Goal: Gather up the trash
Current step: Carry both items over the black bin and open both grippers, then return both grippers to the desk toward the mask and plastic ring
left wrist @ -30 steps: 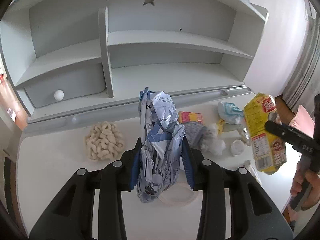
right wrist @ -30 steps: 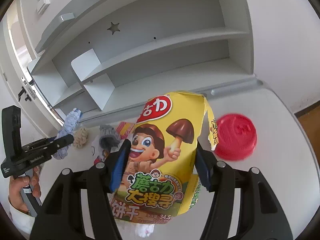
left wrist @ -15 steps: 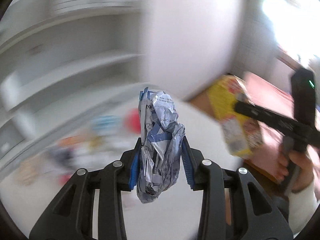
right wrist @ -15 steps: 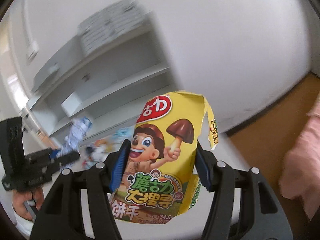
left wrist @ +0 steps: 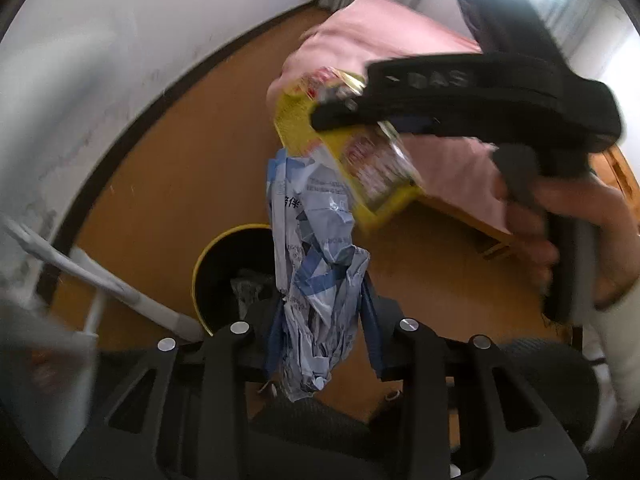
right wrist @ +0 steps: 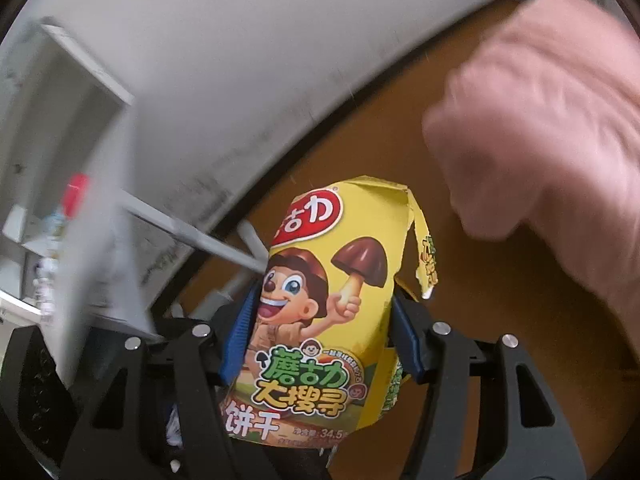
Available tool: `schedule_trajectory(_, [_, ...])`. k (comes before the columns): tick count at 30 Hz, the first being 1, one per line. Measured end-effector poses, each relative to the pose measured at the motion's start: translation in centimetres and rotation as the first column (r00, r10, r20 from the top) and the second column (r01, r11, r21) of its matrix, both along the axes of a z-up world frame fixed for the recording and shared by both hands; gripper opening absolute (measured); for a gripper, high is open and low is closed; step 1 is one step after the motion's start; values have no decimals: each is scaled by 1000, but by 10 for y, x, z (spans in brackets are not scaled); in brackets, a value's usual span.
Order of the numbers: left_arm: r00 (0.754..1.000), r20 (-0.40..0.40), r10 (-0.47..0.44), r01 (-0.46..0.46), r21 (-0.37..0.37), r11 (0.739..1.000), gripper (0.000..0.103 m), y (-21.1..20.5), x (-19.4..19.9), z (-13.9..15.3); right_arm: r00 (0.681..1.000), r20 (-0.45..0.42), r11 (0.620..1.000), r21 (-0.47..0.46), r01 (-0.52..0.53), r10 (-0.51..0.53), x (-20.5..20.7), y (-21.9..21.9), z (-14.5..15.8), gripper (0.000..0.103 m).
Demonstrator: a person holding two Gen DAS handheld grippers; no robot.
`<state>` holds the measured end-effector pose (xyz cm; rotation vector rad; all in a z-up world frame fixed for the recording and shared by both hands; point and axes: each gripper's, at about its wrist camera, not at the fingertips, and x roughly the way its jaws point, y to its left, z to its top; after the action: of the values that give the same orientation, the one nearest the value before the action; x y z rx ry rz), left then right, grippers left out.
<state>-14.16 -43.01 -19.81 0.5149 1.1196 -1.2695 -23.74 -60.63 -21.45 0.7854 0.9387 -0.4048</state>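
While the left gripper point(left wrist: 322, 320) points down over the wood floor point(left wrist: 172, 184), its jaws, which have just been closing a little, pinch a crumpled blue-and-white wrapper point(left wrist: 316, 264) that hangs just above and beside a yellow-rimmed bin point(left wrist: 200, 264) holding some trash. To the right, the right gripper point(right wrist: 324, 332) clamps a yellow biscuit box point(right wrist: 324, 304) between its blue pads point(right wrist: 238, 332), with a pink cloth point(right wrist: 552, 120) blurred behind it.
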Motion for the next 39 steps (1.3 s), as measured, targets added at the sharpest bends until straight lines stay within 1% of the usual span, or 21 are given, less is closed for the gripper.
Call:
schedule_trajectory(4, [997, -57, 49, -45, 81, 996, 33, -15, 14, -51, 995, -96, 987, 155, 36, -21, 4, -18, -77, 59])
schedule_trajectory(9, [993, -66, 92, -85, 107, 991, 36, -13, 20, -70, 993, -113, 969, 241, 50, -24, 5, -17, -117, 60])
schedule_trajectory(11, [993, -65, 96, -88, 112, 990, 52, -20, 21, -73, 992, -124, 964, 259, 54, -22, 7, -21, -124, 65])
schedule_trajectory(12, [993, -62, 100, -92, 117, 989, 68, -21, 22, -75, 991, -129, 961, 270, 57, -22, 5, -24, -128, 76])
schedule_trajectory(13, [993, -51, 109, -102, 114, 988, 76, -20, 23, -75, 991, -131, 958, 281, 61, -25, 5, -26, -131, 81])
schedule_trajectory(14, [992, -40, 116, -111, 106, 988, 76, -20, 22, -75, 991, -130, 955, 287, 70, -33, 5, -28, -133, 87])
schedule_trajectory(16, [992, -35, 122, -118, 99, 988, 80, -19, 26, -78, 991, -126, 955, 289, 75, -40, 11, -31, -133, 87])
schedule_trajectory(19, [990, -52, 128, -123, 90, 988, 81, -18, 27, -76, 993, -106, 951, 297, 80, -50, 10, -35, -129, 87])
schedule_trajectory(22, [992, -68, 106, -102, 56, 993, 81, -13, 21, -64, 993, -78, 958, 265, 111, -94, -2, -43, -109, 87])
schedule_trajectory(25, [999, -9, 39, -40, -60, 997, 81, -8, 0, -23, 983, -25, 969, 164, 182, -180, -25, -48, -64, 87])
schedule_trajectory(26, [999, 31, 5, -1, -116, 993, 81, -5, -11, 2, 978, -7, 974, 79, 210, -210, -36, -48, -39, 88])
schedule_trajectory(27, [999, 54, -10, 18, -154, 988, 81, -2, -16, 18, 971, 6, 971, -22, 237, -237, -47, -46, -14, 92])
schedule_trajectory(28, [996, 82, -19, 36, -207, 978, 85, 4, -21, 42, 966, 26, 959, -116, 260, -259, -56, -40, 9, 96])
schedule_trajectory(29, [994, 108, -15, 42, -252, 967, 88, 11, -25, 64, 957, 58, 928, -234, 290, -284, -67, -31, 37, 96])
schedule_trajectory(31, [986, 164, 28, 36, -374, 927, 93, 35, -25, 118, 946, 111, 856, -403, 323, -305, -84, -14, 81, 96])
schedule_trajectory(33, [974, 209, 89, 15, -453, 892, 95, 63, -16, 160, 941, 165, 775, -535, 336, -294, -94, 6, 120, 96])
schedule_trajectory(34, [960, 241, 143, -9, -484, 875, 96, 82, -7, 179, 940, 177, 751, -566, 339, -291, -94, 13, 130, 96])
schedule_trajectory(35, [935, 279, 221, -50, -511, 858, 96, 103, 5, 194, 939, 191, 727, -595, 341, -285, -91, 22, 142, 96])
schedule_trajectory(36, [912, 302, 276, -83, -523, 848, 96, 118, 15, 202, 941, 207, 723, -603, 338, -268, -84, 30, 151, 96])
schedule_trajectory(38, [836, 353, 420, -199, -519, 831, 96, 155, 42, 212, 949, 246, 756, -578, 307, -197, -64, 43, 162, 96])
schedule_trajectory(39, [780, 375, 501, -288, -495, 820, 96, 178, 60, 214, 953, 258, 777, -563, 282, -159, -49, 51, 165, 96])
